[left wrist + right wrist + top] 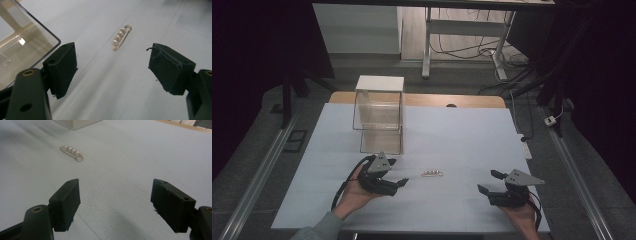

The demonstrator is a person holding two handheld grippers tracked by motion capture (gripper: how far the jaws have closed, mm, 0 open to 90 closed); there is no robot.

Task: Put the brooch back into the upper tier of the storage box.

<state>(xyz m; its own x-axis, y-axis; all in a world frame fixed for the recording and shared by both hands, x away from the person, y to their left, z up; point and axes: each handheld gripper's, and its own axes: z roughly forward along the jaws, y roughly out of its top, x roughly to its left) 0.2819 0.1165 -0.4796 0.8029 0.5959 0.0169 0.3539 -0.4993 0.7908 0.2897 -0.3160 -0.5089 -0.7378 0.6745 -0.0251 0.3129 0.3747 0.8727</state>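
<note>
Work at an early stage: nothing lifted, nothing placed. Pearl pin [432, 173] flat on the table [452, 135], near the front edge and about midway between its left and right edges, untouched. Likely aim, judging by the layout: pin into the clear box [378, 114]. Whole of that left to do — approach, grip, lift, carry, release.

Left to right:

Clear box standing toward the back left of the table, white top, open shelf levels, no contents made out. Its glass corner [30, 47] close beside the left jaw in the left gripper view.

Left gripper [392, 184] held just in front of the box, near the front edge, pointed at the pin. Jaws spread wide, holding nothing, touching nothing; bare table between them in the left gripper view. Pin [121, 37] ahead, near, roughly centred in the gap. Judged the better placed of the two for the pick.

Pin itself: gold wire, row of small pearls, lying crosswise to the front edge. Thin and low on the surface; likely awkward to grip, risk of sliding or slipping out.

Right gripper [492, 184] toward the front right corner, well apart from the pin. Jaws likewise wide open, empty, clear of the table as far as can be told. Pin [72, 153] off to the upper left in the right gripper view, outside the line of the jaws.
</note>
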